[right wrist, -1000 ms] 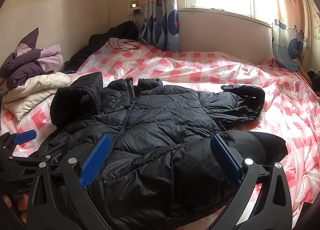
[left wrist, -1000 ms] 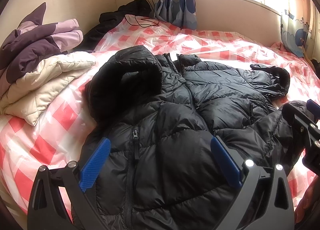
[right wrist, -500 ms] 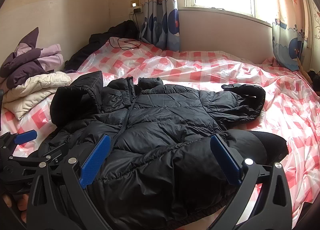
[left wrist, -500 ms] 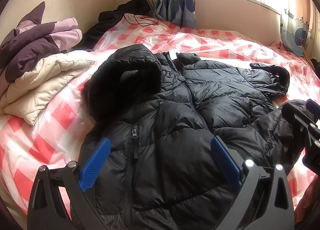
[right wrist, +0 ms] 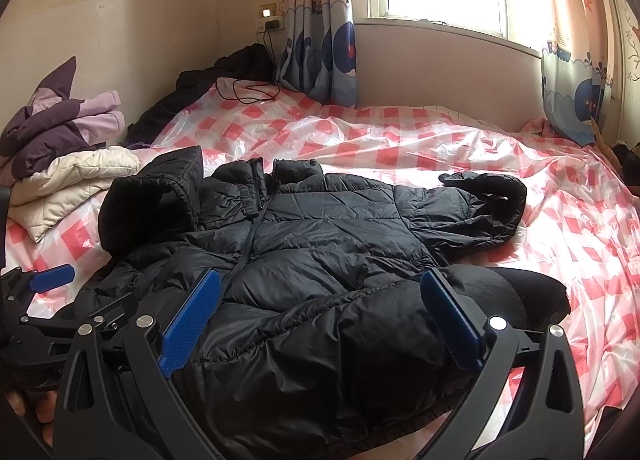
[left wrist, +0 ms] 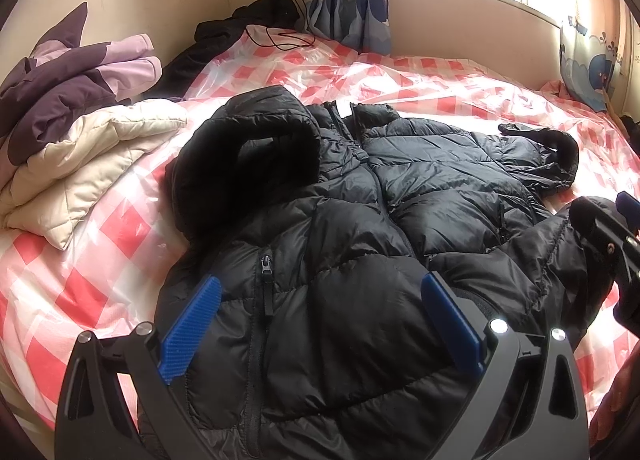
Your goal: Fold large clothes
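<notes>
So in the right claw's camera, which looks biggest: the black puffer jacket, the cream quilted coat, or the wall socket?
1. Black puffer jacket, though it lies nearest the camera.
2. Cream quilted coat.
3. Wall socket, farthest away.

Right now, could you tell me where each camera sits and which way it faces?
Left wrist: on the left tongs, low over the black puffer jacket near its hood side, facing the window wall; both blue fingers spread; the right tongs show at the right edge.
Right wrist: on the right tongs, over the jacket's hem, same heading; the left tongs show at left.
Shared: jacket, checked bed cover, cream coat.
</notes>
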